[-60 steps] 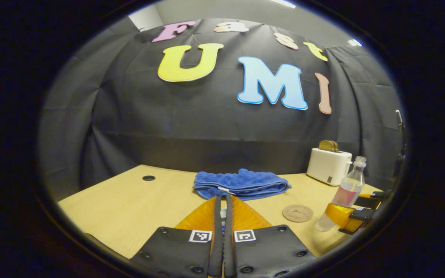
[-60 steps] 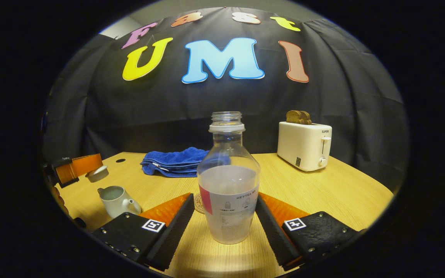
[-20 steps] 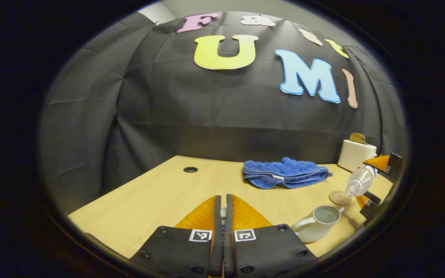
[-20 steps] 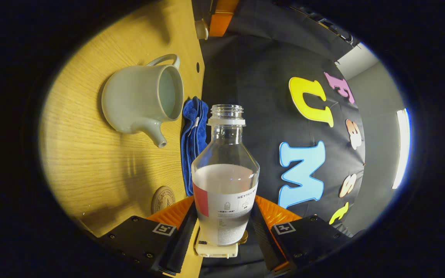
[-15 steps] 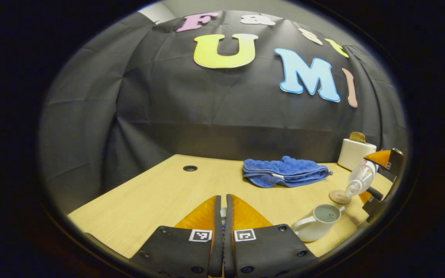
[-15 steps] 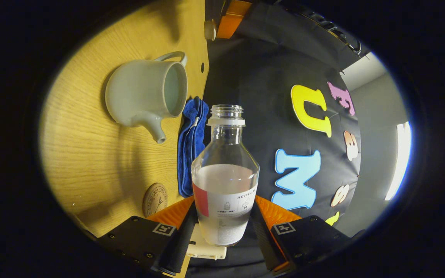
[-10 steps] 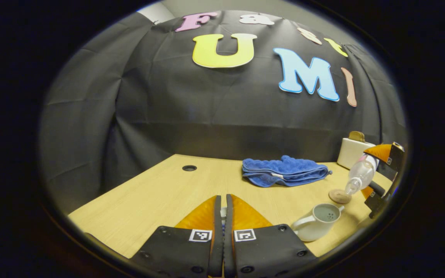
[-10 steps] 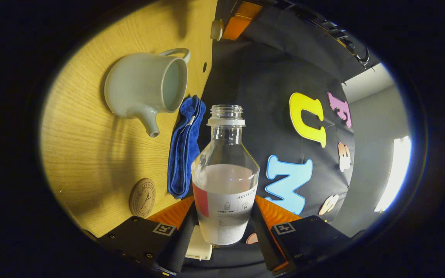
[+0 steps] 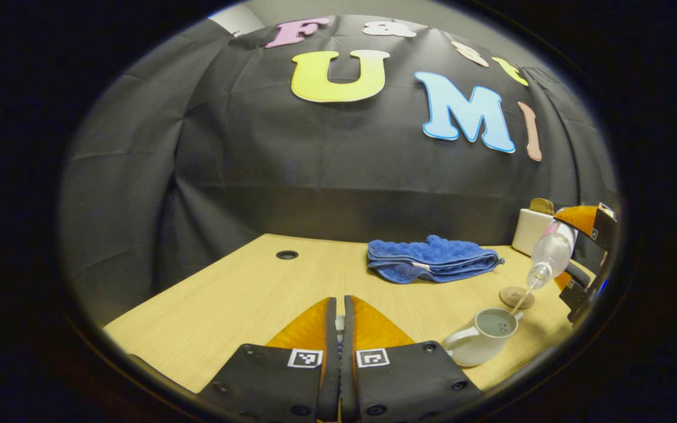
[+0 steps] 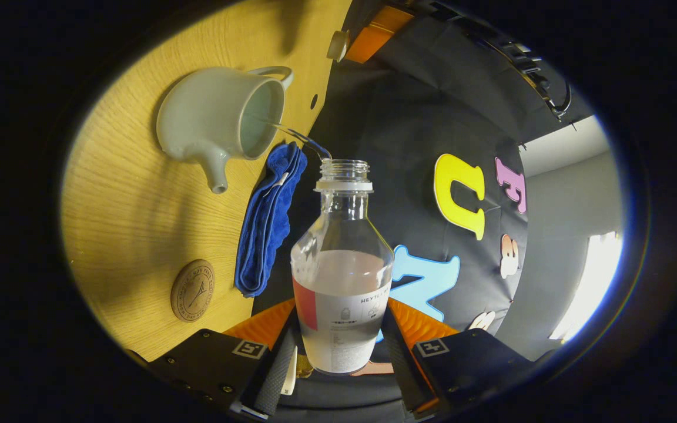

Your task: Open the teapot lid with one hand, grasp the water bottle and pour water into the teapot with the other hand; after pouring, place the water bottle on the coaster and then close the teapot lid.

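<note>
Pouring under way; right gripper (image 10: 338,352) clamped on the water bottle (image 10: 342,276); advise a steady tilt, the thin stream kept centred in the teapot (image 10: 218,114) mouth at 10 o'clock; pot pale, lidless, on the table (image 10: 121,200); coaster (image 10: 192,290) at 8 o'clock; left gripper (image 9: 339,329) pinched shut, contents hidden.

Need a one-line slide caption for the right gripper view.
Right gripper tips the water bottle, sending a thin stream into the open teapot on the wooden table.
</note>
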{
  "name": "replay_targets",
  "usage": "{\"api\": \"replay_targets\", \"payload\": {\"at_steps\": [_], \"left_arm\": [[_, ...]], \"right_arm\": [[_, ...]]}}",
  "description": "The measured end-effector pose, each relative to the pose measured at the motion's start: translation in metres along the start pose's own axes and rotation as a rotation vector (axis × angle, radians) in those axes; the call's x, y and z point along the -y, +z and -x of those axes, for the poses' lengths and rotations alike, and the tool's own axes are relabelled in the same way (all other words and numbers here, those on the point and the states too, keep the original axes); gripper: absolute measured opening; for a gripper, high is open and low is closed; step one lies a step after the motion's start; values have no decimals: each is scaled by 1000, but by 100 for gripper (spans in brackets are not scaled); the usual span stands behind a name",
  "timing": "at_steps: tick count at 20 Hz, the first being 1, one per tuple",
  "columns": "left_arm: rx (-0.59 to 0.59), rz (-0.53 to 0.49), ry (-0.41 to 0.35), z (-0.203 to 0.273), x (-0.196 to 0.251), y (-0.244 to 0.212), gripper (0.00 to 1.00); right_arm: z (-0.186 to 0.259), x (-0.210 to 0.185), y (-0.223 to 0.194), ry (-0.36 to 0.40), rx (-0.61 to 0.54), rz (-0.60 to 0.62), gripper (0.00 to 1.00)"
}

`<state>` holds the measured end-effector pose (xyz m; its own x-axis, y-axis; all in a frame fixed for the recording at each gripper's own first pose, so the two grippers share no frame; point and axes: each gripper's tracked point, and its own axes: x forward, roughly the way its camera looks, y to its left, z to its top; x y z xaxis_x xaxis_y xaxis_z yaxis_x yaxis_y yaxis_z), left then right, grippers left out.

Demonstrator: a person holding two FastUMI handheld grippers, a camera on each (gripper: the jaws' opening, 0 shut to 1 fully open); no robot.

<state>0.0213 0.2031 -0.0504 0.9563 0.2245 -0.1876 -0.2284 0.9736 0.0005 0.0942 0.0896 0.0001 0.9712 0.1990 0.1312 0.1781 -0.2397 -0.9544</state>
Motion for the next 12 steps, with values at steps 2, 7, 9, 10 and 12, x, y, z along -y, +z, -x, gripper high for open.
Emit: {"api": "replay_targets", "payload": {"at_steps": [2, 7, 9, 10, 12], "left_arm": [[-2, -1, -2, 0, 0, 0, 7], [-5, -4, -5, 0, 1, -1, 7], [-7, -4, -6, 0, 1, -2, 7], [-8, -5, -6, 0, 1, -1, 7], [-9, -5, -7, -1, 2, -2, 7]], "right_arm": [[0, 3, 0, -15, -1, 14, 76], [2, 9, -3, -50, 2, 37, 76], [0, 11, -3, -62, 4, 50, 76], [0, 10, -4, -62, 4, 50, 76], [0, 11, -5, -66, 4, 53, 76]]}}
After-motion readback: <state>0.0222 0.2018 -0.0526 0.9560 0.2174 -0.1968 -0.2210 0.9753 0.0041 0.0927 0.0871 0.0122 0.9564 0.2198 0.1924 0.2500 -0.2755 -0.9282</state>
